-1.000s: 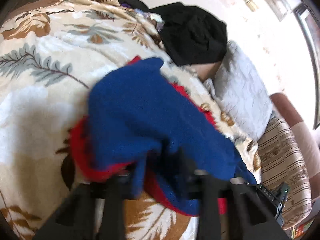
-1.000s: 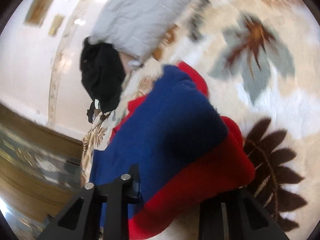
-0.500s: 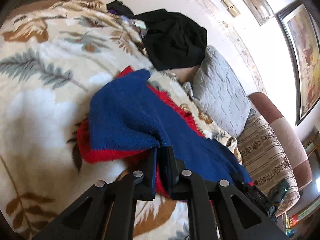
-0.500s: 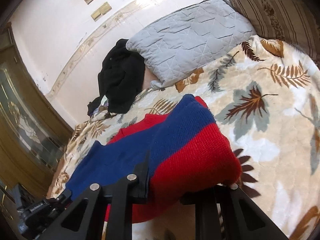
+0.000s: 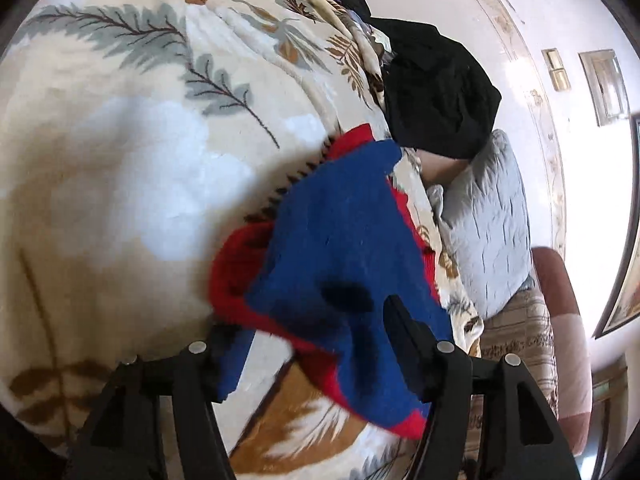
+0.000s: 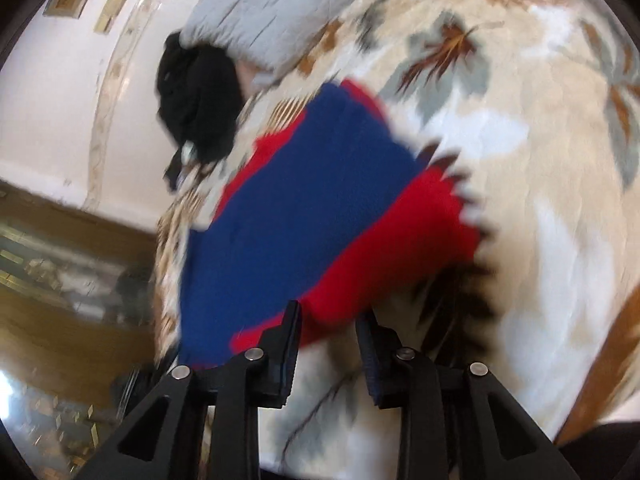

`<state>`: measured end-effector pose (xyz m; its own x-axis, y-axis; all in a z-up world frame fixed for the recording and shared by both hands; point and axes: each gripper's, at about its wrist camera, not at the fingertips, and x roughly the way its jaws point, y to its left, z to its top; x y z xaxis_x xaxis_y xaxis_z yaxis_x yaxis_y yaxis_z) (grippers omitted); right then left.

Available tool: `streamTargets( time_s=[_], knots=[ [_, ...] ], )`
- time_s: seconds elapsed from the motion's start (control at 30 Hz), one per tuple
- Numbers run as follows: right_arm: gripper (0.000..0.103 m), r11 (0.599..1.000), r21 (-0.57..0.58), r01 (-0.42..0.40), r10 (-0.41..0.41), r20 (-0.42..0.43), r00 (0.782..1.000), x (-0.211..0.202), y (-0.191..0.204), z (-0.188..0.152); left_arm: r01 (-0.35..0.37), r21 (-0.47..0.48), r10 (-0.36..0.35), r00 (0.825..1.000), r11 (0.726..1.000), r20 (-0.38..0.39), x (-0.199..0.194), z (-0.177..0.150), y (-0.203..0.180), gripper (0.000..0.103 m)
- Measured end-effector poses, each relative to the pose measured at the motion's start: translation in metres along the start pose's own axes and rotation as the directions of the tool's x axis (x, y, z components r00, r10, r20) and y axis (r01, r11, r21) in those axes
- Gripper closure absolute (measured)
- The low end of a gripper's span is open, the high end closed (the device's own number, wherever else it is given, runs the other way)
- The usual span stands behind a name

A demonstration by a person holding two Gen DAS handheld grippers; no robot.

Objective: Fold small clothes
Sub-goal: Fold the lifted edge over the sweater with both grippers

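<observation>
Half a second ago our left gripper (image 5: 308, 332) was pinched tight on the blue and red knitted sweater (image 5: 340, 248); its jaws have just been opening and now stand spread, with a loose fold of the blue knit draped between them and over the right finger. Our right gripper (image 6: 330, 334) has also just been opening: its fingers are parted with a gap between the pads, and the sweater's (image 6: 320, 208) red hem lies just beyond the tips, no longer clamped. We see the sweater lying bunched on the cream leaf-print blanket (image 5: 120, 152), in the near middle of the bed. Farther off, a black garment (image 5: 436, 96) lies heaped beside a grey quilted pillow (image 5: 492, 220).
</observation>
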<state>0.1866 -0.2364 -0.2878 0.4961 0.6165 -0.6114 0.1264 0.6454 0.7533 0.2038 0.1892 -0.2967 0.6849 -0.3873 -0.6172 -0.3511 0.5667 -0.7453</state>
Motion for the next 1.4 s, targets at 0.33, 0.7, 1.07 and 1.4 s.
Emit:
streamTargets(
  time_s=[0.33, 0.7, 1.07, 1.4],
  knots=[
    [0.071, 0.961, -0.274, -0.034, 0.039, 0.012, 0.999, 0.044, 0.088, 0.018, 0.000, 0.160, -0.014, 0.996, 0.987, 0.083, 0.011, -0.001, -0.028, 0.073],
    [0.076, 0.989, -0.136, -0.062, 0.044, -0.129, 0.991, 0.118, 0.048, 0.060, -0.001, 0.251, -0.019, 0.997, 0.968, 0.074, 0.022, 0.004, -0.036, 0.077],
    [0.072, 0.981, 0.013, -0.193, 0.194, -0.101, 0.976, 0.064, 0.015, 0.097, -0.023, 0.666, -0.031, 0.997, 0.746, 0.069, 0.025, -0.035, -0.157, 0.088],
    [0.026, 0.851, 0.339, -0.402, 0.426, 0.002, 0.905, 0.039, -0.048, 0.137, 0.054, 0.878, 0.068, 0.993, 0.476, -0.098, 0.087, -0.144, -0.222, 0.090]
  ],
)
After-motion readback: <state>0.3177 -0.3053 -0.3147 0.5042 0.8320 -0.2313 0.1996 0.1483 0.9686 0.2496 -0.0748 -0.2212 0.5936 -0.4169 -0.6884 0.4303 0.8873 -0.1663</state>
